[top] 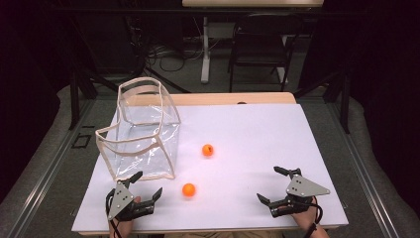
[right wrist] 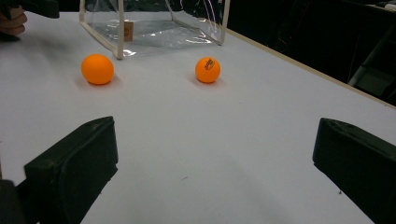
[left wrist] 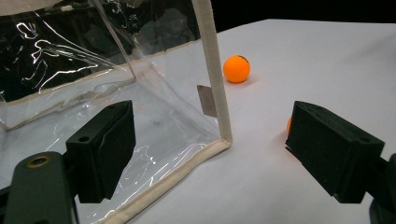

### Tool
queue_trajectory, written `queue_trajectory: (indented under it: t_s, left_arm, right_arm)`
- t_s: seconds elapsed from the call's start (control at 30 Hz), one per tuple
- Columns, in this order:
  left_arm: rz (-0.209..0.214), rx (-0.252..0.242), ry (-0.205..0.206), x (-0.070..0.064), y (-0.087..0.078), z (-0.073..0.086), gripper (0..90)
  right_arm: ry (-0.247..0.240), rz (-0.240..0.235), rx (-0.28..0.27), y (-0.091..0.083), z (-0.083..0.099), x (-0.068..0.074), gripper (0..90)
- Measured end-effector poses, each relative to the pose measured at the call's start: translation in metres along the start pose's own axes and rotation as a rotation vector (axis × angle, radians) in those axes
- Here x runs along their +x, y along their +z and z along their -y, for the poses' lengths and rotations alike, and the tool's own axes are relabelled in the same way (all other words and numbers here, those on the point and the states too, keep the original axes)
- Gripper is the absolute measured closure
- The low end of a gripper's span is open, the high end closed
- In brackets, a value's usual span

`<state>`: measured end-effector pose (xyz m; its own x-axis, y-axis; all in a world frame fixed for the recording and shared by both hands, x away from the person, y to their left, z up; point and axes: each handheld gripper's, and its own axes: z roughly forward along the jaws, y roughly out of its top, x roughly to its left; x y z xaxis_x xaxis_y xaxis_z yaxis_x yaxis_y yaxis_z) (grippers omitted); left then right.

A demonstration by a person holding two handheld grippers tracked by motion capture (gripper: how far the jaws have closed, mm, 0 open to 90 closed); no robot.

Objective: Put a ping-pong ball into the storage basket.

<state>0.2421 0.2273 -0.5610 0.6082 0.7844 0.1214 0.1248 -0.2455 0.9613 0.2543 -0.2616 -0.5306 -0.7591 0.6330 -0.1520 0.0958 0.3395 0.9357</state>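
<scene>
At the far left of the white table (top: 257,124) stands a clear plastic bag (top: 143,131) with cream trim, upright and open at the top, with nothing orange inside it. Just near of the bag's near edge, the left claw (top: 147,185) rests low over the table with its jaws wide apart and nothing between them; in the left gripper view the bag's near corner seam rises between those jaws, and the nearer ball (left wrist: 289,124) peeks out from behind the right-hand jaw. That nearer orange ball (top: 188,190) lies on the bare table just right of the left claw and near of the bag's right corner. The farther orange ball (top: 208,150), which carries a small dark print, sits right of the bag, apart from it and from the first ball. Well to the right, near the table's near edge, the right claw (top: 270,184) also stands open and empty, pointed leftward toward both balls, as the right gripper view shows. Judging by the layout, the work is loading the balls into the bag, and it is at its start: both balls are out and neither claw has closed on anything. The next move likely calls for a claw to lower over the nearer ball, centre it between the jaws and close gently, since a round, light ball will roll away from an off-centre pinch.
</scene>
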Motion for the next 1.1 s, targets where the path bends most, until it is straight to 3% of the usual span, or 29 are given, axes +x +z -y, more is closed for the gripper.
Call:
queue_trajectory:
  t_s: [0.6,1.1]
  left_arm:
    - [-0.013,-0.017,0.001,0.0,-0.002,-0.001,15.5]
    - [-0.017,-0.026,0.018,-0.001,-0.003,-0.002,15.5]
  right_arm:
    - [-0.031,-0.004,0.024,0.004,-0.004,0.006,0.0]
    - [-0.021,-0.002,0.033,0.008,-0.012,0.01,0.0]
